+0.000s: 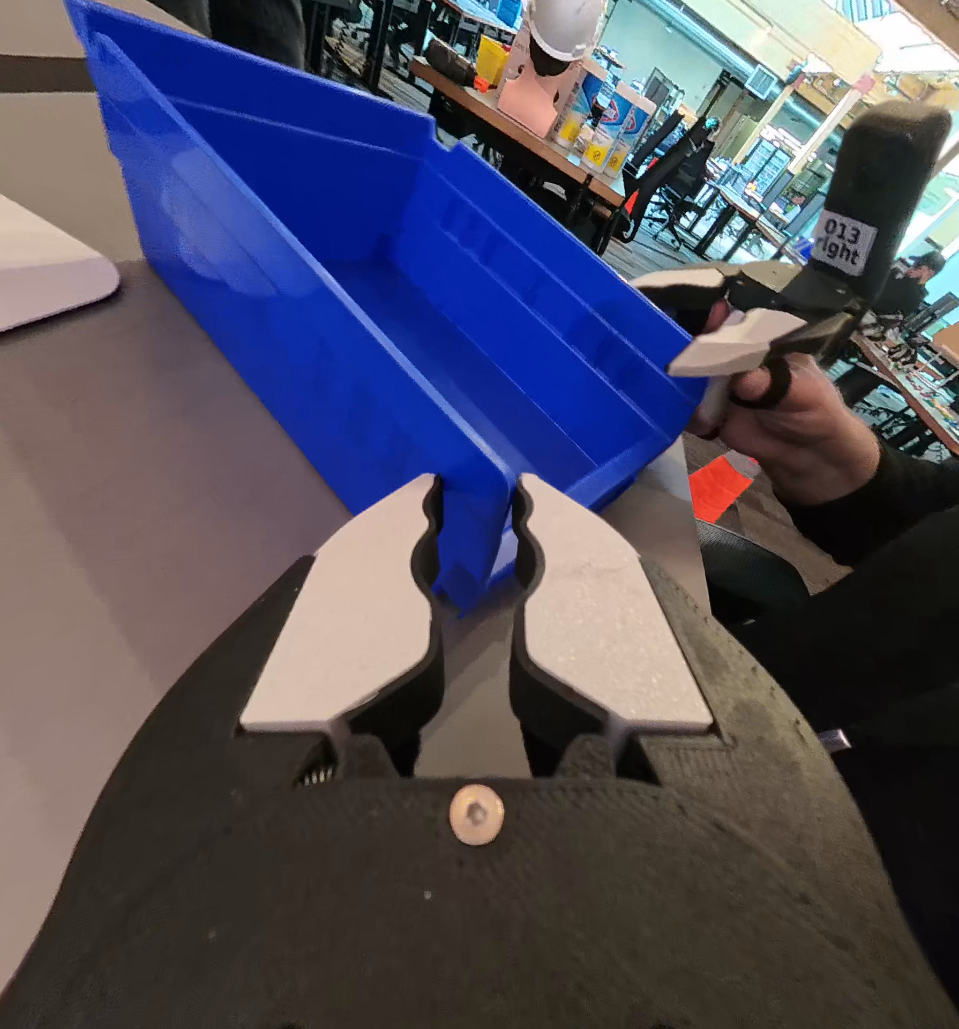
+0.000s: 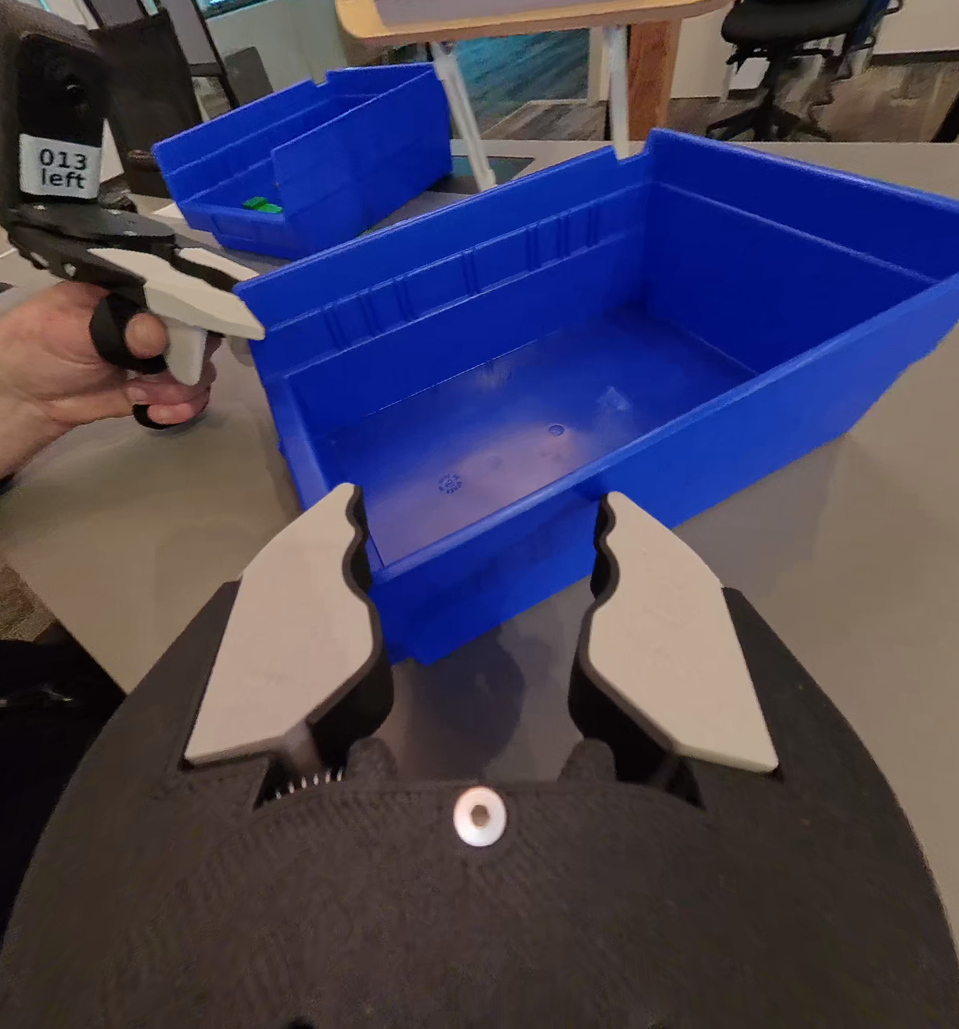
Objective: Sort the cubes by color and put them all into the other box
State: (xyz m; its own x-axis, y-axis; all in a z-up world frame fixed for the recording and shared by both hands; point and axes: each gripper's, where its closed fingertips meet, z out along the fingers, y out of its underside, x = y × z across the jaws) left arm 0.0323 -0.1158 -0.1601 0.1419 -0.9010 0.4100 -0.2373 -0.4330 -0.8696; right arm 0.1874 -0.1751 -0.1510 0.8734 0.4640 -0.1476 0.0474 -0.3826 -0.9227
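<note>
An empty blue bin (image 1: 277, 334) lies on the grey table; it also fills the right wrist view (image 2: 744, 267). My left gripper (image 1: 477, 490) is nearly closed, with the bin's near corner wall between its fingers. From the right wrist view it (image 2: 243, 300) straddles the bin's left corner rim. My right gripper (image 2: 480, 501) is wide open, with the bin's near corner between its fingers, not touching; it also shows in the left wrist view (image 1: 658, 326). A second blue bin (image 2: 366, 139) with a divider stands farther back and holds green cubes (image 2: 260, 205).
A white flat object (image 1: 21, 267) lies at the table's left. The table edge runs close behind the empty bin, with floor and orange tape (image 1: 722, 484) below. A wooden table (image 2: 522, 22) and an office chair (image 2: 789, 33) stand beyond.
</note>
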